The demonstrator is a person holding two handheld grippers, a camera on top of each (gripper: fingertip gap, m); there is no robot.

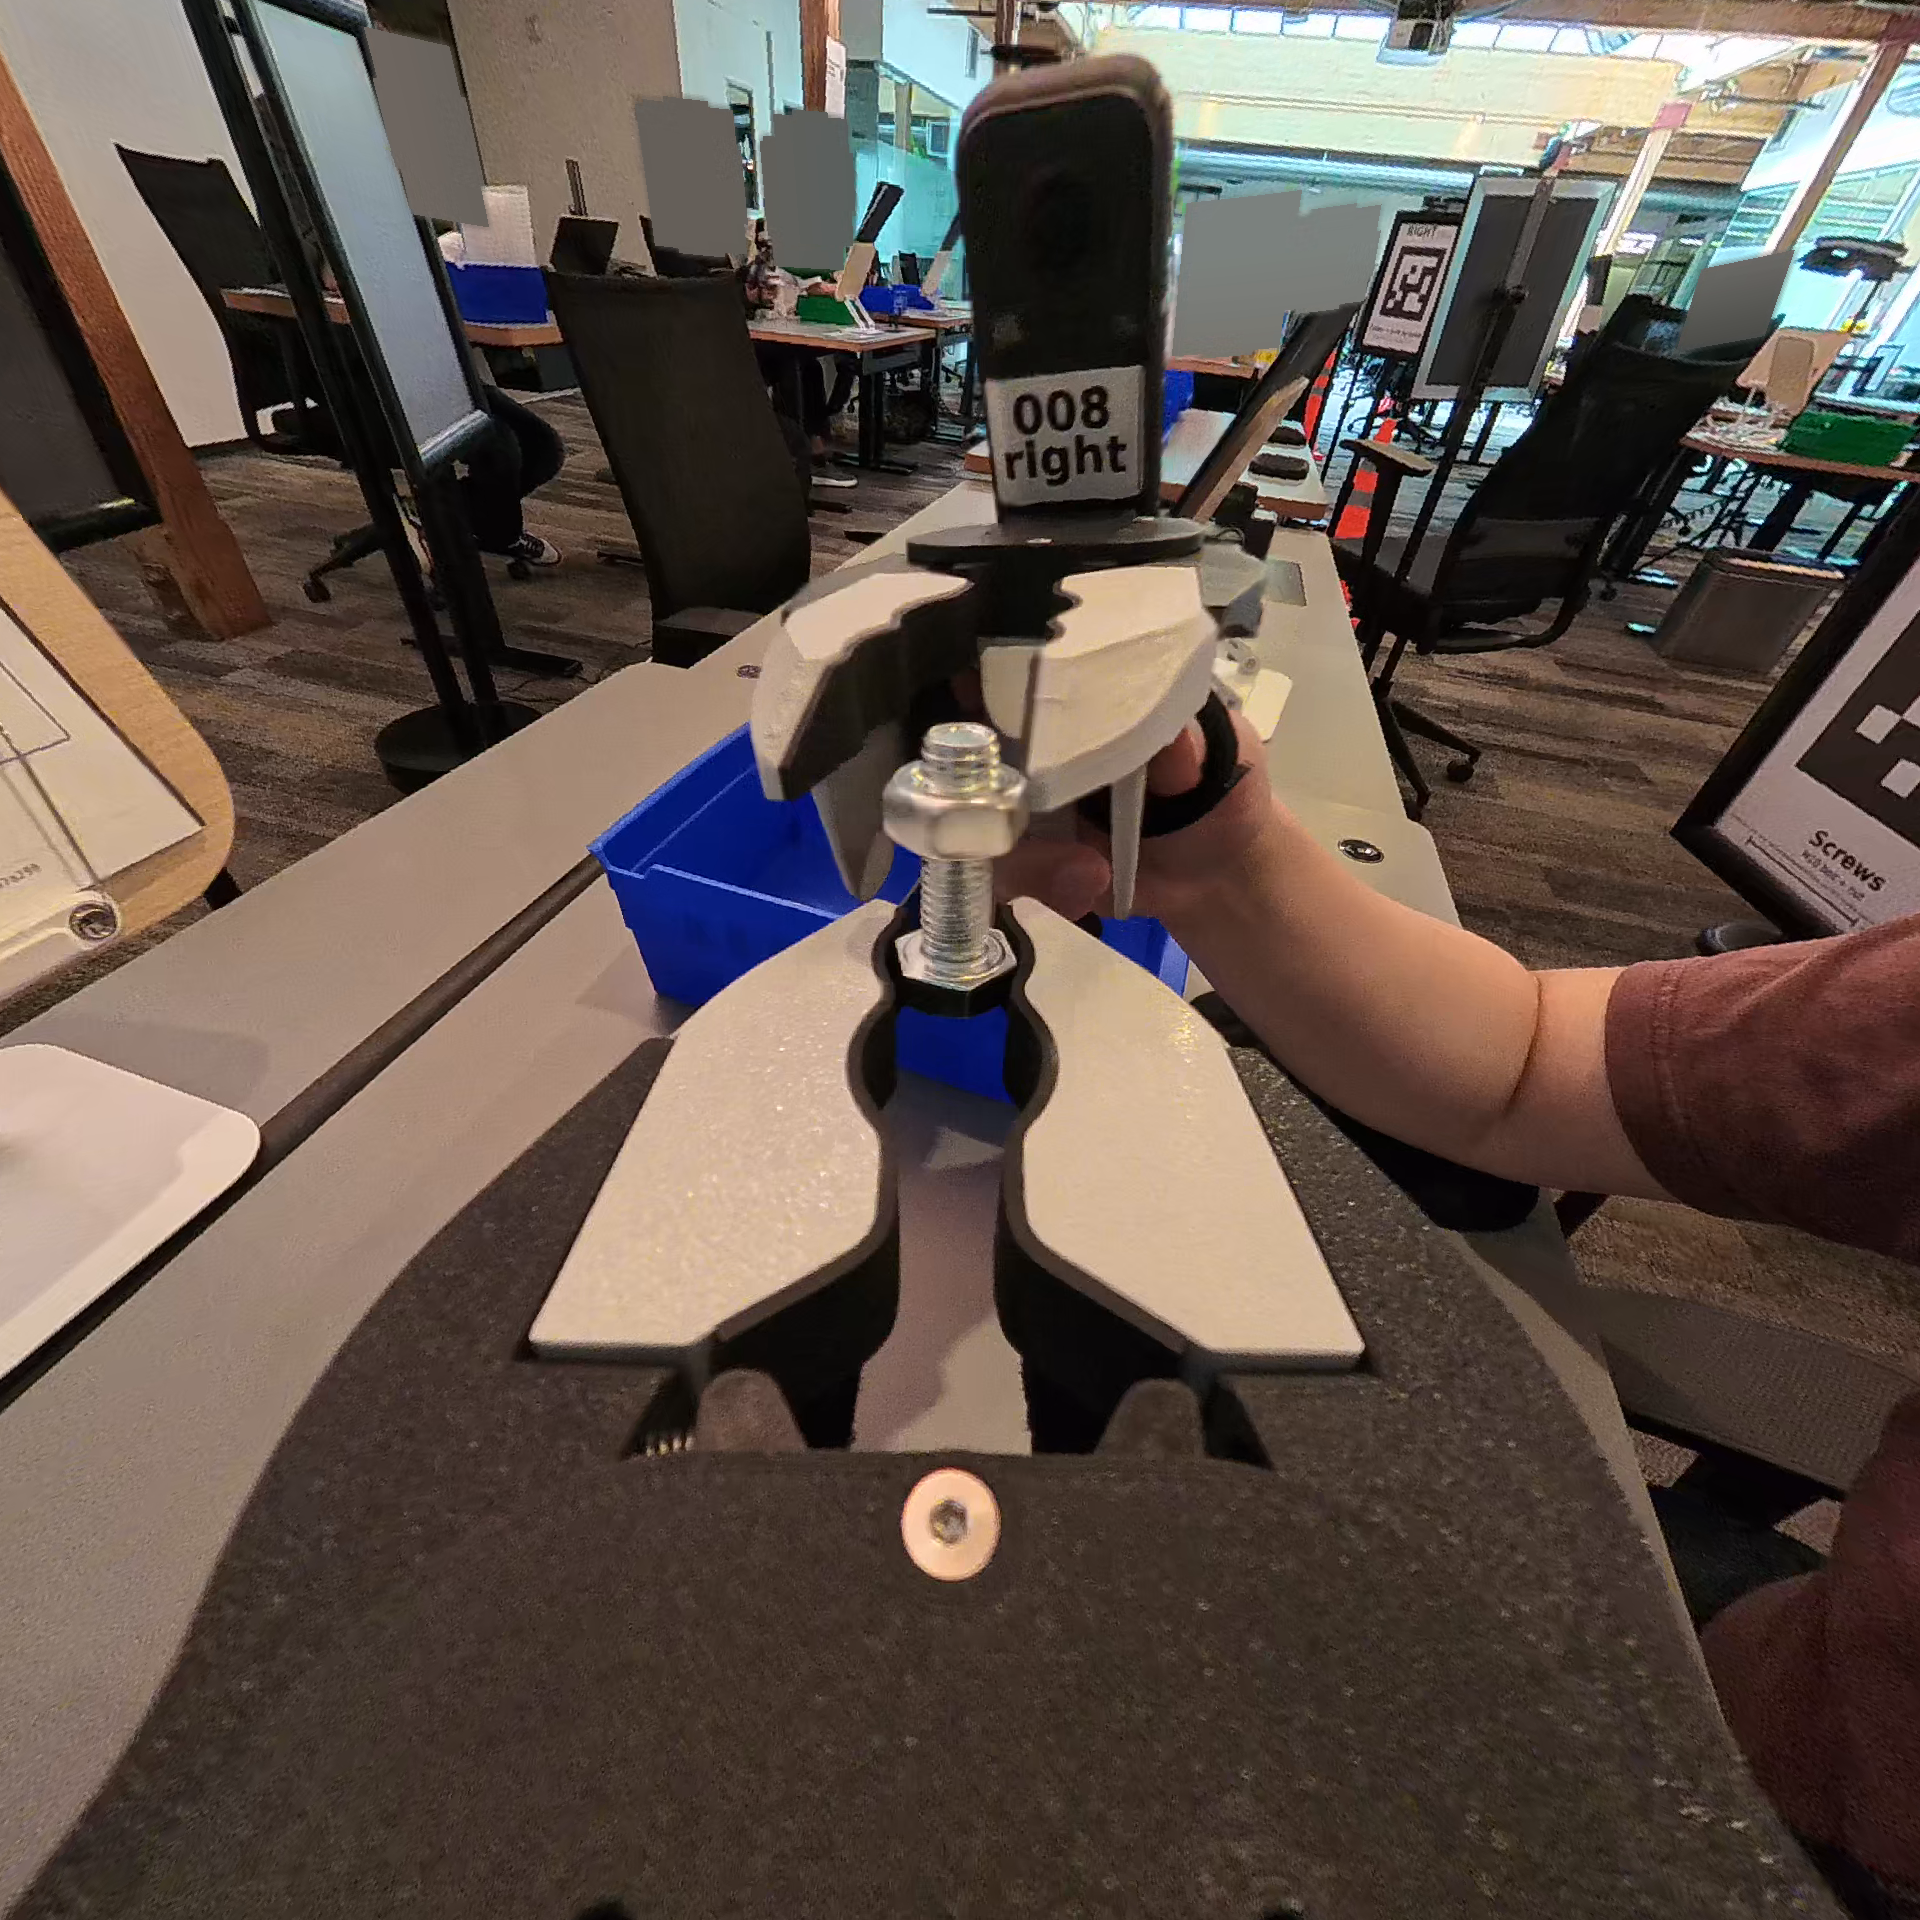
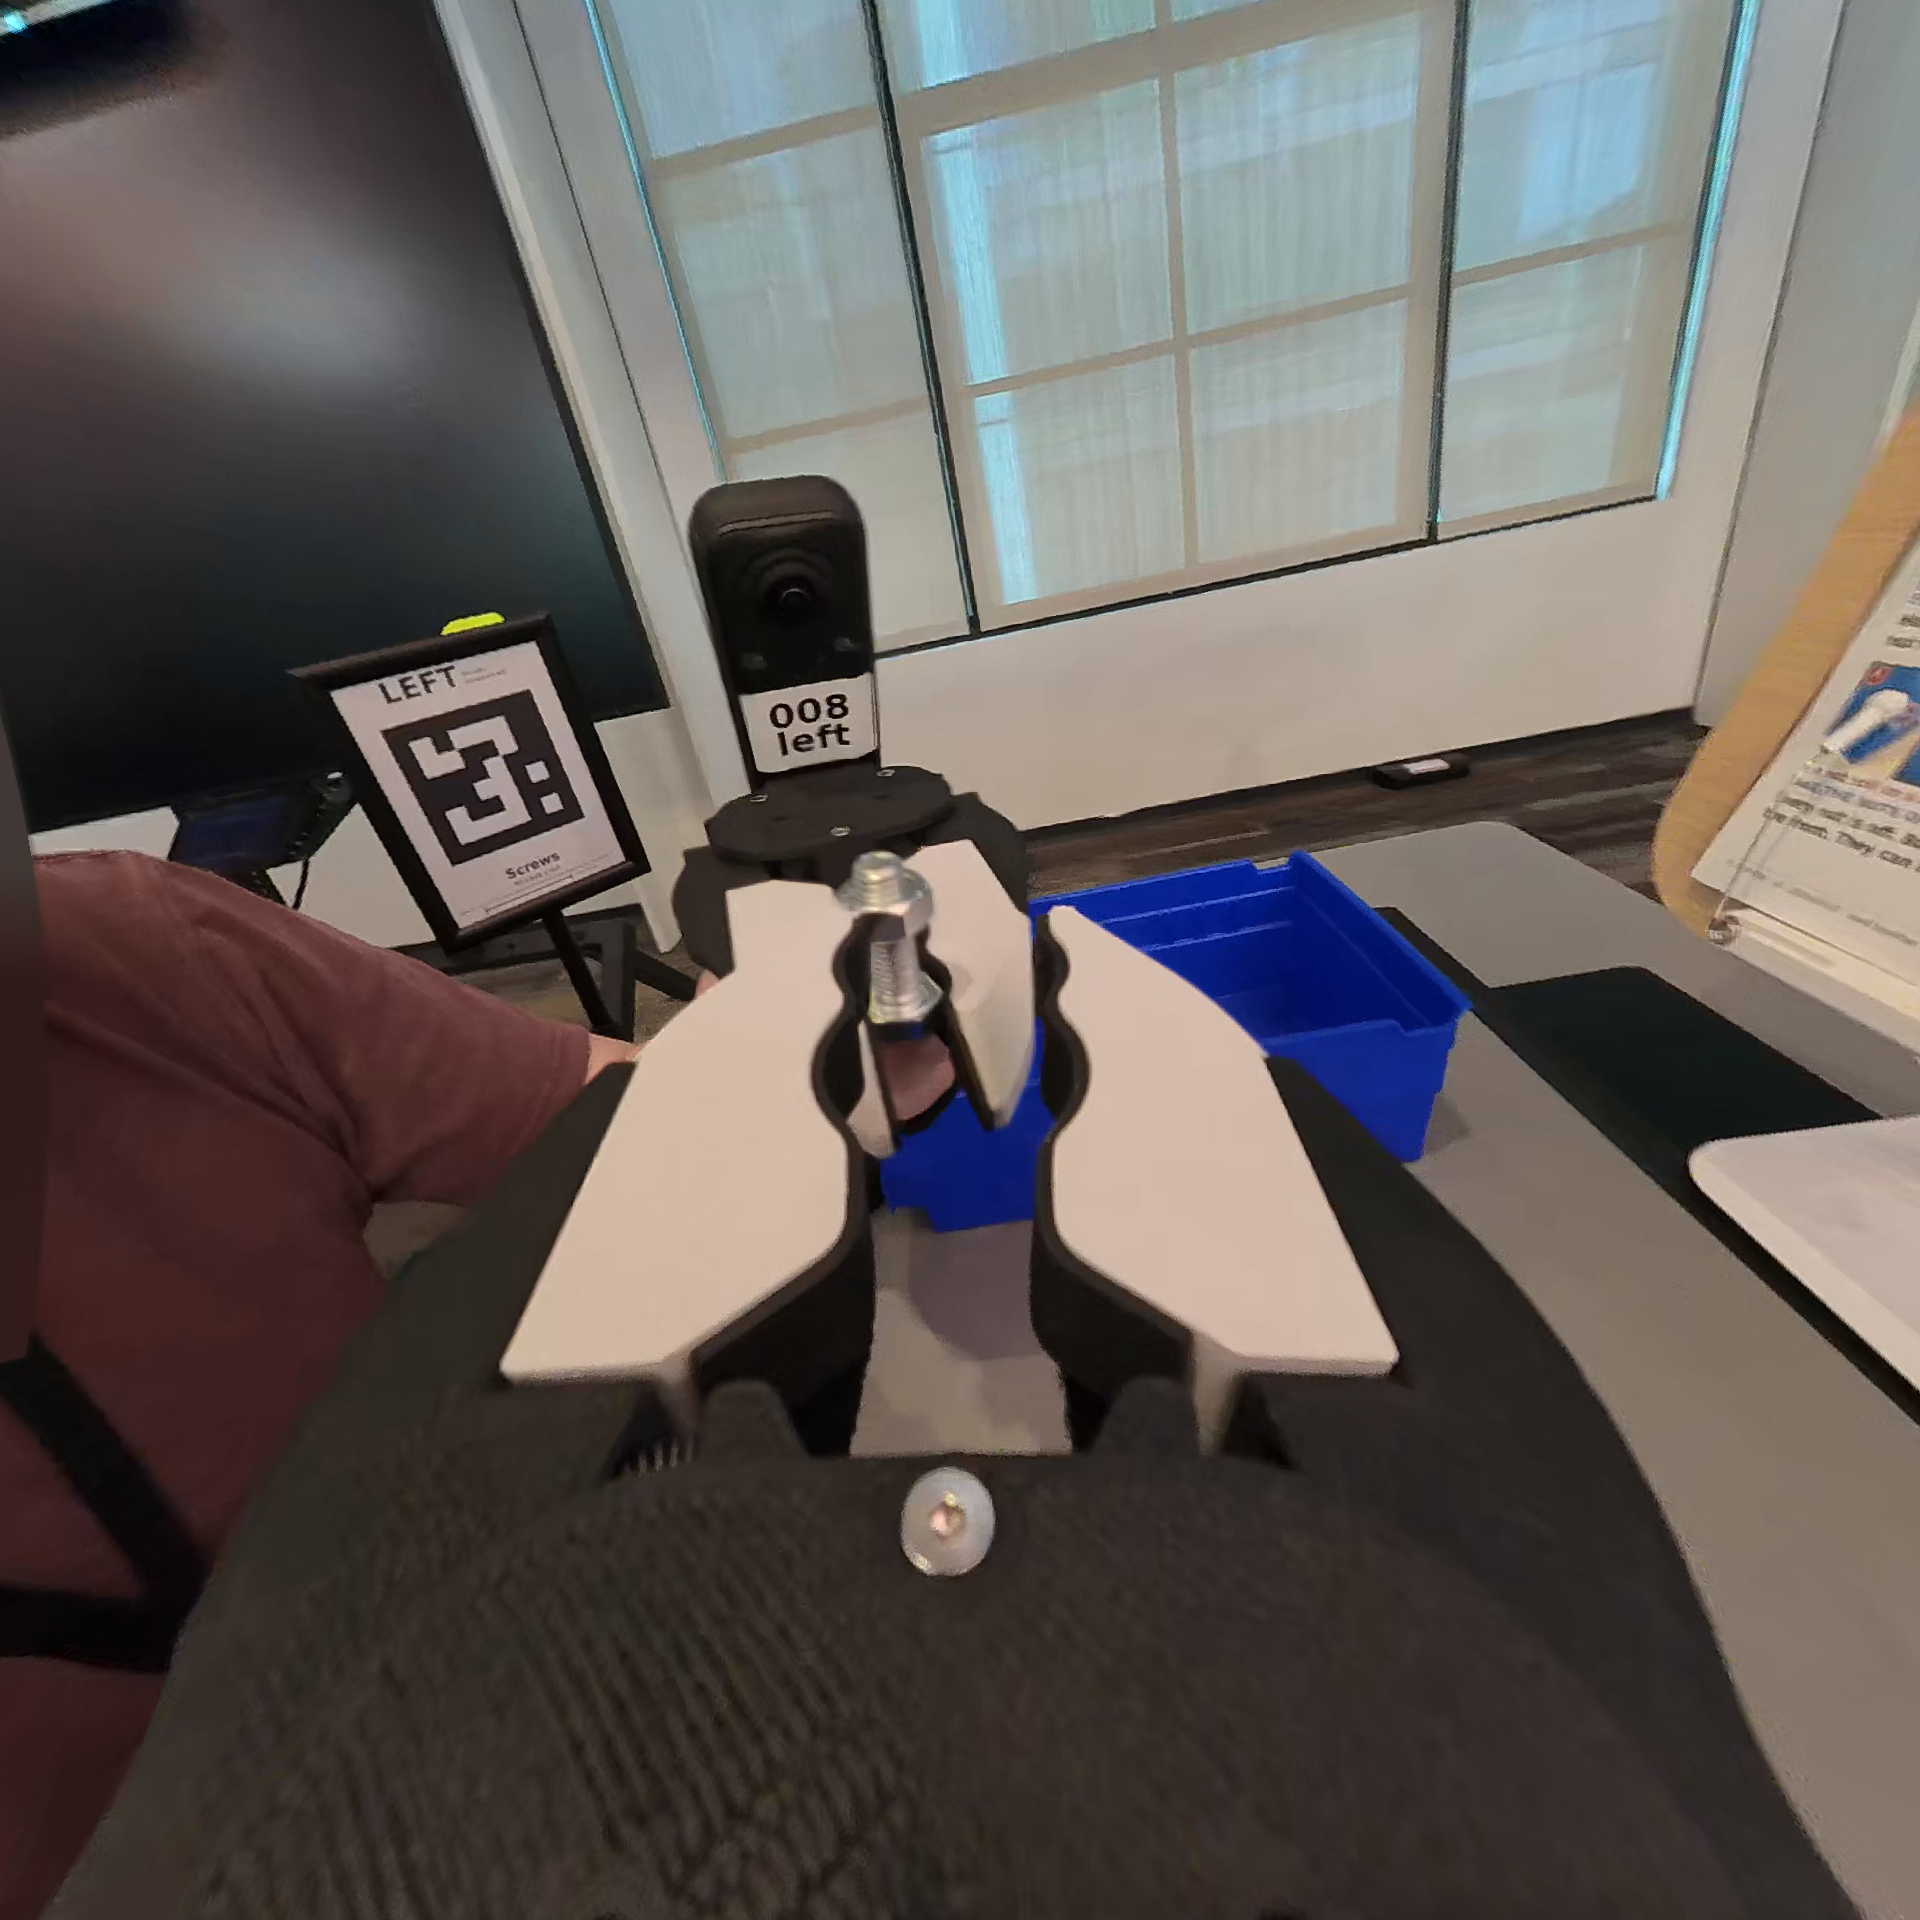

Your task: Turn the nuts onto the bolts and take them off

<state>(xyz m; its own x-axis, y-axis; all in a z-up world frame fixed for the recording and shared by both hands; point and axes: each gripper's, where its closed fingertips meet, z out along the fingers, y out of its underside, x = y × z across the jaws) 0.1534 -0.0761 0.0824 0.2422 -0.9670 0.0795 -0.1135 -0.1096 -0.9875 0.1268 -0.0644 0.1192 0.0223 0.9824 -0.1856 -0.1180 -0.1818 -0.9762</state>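
Left tool clenched on the bolt head, shaft upright above the blue bin on the grey desk. Nut sits high on the thread. Right tool released, fingers either side of bolt, apart.

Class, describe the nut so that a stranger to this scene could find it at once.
Find the blue bin on the grey table. In front of it the left tongs hold a bolt upright by its head. The nut is the silver hexagonal collar high on the thread, below the tip.
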